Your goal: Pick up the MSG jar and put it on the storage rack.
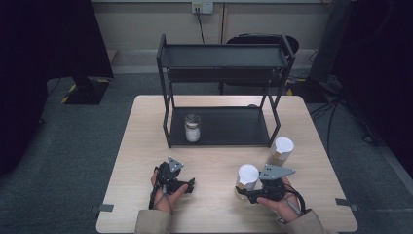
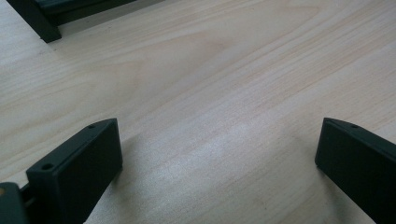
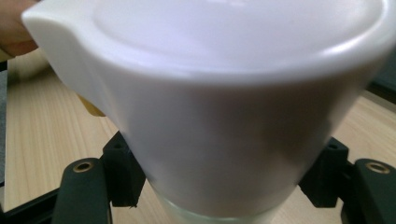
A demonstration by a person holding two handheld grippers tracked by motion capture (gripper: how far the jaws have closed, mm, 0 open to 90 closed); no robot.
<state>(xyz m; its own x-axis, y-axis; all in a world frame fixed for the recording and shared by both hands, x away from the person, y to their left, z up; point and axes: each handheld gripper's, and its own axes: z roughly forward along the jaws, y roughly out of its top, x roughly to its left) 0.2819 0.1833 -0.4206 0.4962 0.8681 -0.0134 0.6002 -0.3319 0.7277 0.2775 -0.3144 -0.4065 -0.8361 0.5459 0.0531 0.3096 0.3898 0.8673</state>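
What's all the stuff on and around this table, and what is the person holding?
table: one, pale wood, centre of the high view
shelf rack: one, black, two levels, at the table's far side
small jar: one, clear glass with white contents, on the rack's lower shelf, left end
white-lidded jars: two; one standing right of the rack, one near the front, held
chair: one, dark, behind the rack
wall socket: one, pale, with a cable
left claw: black, open over bare table
right claw: black, shut on the front white-lidded jar
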